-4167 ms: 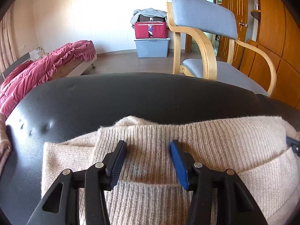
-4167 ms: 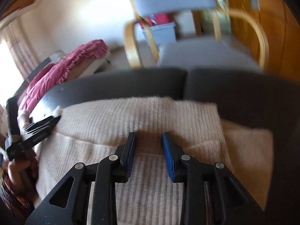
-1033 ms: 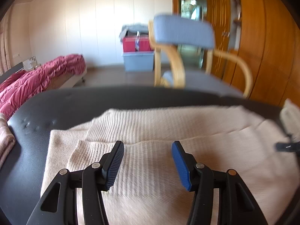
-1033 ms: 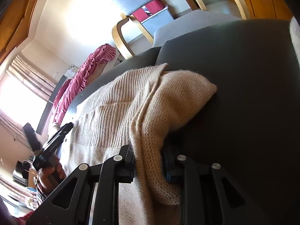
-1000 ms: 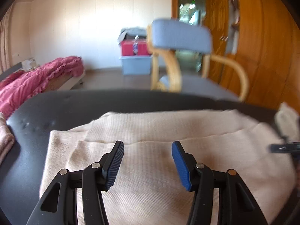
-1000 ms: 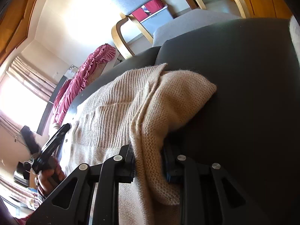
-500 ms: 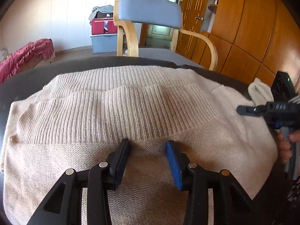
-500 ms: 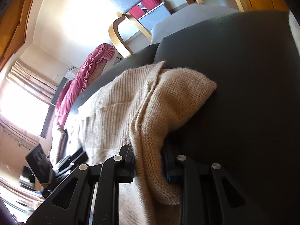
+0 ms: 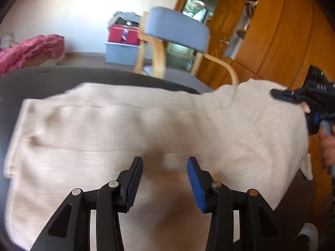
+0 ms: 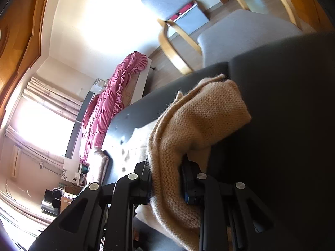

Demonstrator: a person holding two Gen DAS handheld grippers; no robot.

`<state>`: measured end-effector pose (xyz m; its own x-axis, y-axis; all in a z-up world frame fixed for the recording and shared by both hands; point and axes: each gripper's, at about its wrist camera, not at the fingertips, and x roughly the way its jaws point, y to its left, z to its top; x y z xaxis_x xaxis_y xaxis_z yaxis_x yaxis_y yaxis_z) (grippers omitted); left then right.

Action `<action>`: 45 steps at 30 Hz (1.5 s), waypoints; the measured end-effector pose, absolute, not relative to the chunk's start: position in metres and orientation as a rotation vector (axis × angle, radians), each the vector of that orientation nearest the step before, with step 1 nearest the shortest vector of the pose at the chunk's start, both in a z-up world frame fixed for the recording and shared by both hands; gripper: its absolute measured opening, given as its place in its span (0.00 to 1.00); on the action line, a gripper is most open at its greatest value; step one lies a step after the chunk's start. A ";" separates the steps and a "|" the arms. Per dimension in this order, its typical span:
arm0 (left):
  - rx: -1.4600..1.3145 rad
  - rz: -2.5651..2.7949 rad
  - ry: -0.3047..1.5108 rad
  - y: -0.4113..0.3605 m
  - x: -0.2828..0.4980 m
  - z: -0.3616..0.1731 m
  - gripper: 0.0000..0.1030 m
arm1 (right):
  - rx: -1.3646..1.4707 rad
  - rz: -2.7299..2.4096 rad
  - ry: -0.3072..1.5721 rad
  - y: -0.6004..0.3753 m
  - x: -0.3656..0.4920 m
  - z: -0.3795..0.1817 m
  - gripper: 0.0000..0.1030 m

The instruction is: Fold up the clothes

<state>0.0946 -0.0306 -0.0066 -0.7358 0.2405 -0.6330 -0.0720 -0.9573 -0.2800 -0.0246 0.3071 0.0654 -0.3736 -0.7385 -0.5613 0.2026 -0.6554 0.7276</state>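
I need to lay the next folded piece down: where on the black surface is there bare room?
Bare black surface runs beyond the sweater, toward the chair, and as a strip along its left edge. In the right wrist view it is also bare right of the lifted fold. The middle is covered by the sweater.

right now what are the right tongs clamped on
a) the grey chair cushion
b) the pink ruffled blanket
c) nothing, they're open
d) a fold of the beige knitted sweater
d: in the right wrist view the right tongs are shut on a bunched fold of the beige knitted sweater, which drapes out from between their pads over the black leather surface.
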 end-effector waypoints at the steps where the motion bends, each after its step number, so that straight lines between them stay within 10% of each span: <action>1: -1.043 2.788 -0.355 -0.045 0.100 -0.005 0.43 | 1.248 -2.066 -0.740 0.297 -0.025 0.073 0.22; 12: -1.037 2.750 -0.833 -0.172 0.125 -0.051 0.43 | 1.285 -2.038 -0.522 0.134 -0.036 0.120 0.22; 26: -0.934 2.684 -0.951 -0.177 0.135 -0.060 0.43 | 1.605 -2.125 -0.011 -0.088 -0.029 0.010 0.30; 30: -0.891 2.658 -0.996 -0.181 0.139 -0.062 0.42 | 1.632 -2.104 0.003 -0.108 -0.023 0.015 0.52; 45: -0.656 2.555 -1.205 -0.201 0.172 -0.071 0.42 | 1.109 -2.102 0.028 -0.047 0.017 0.090 0.52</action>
<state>0.1723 -0.2010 -0.0712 -0.8699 0.3965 -0.2933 -0.0260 -0.6307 -0.7756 0.0172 -0.0468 0.0903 -0.3468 -0.6029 -0.7185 0.6220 -0.7212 0.3049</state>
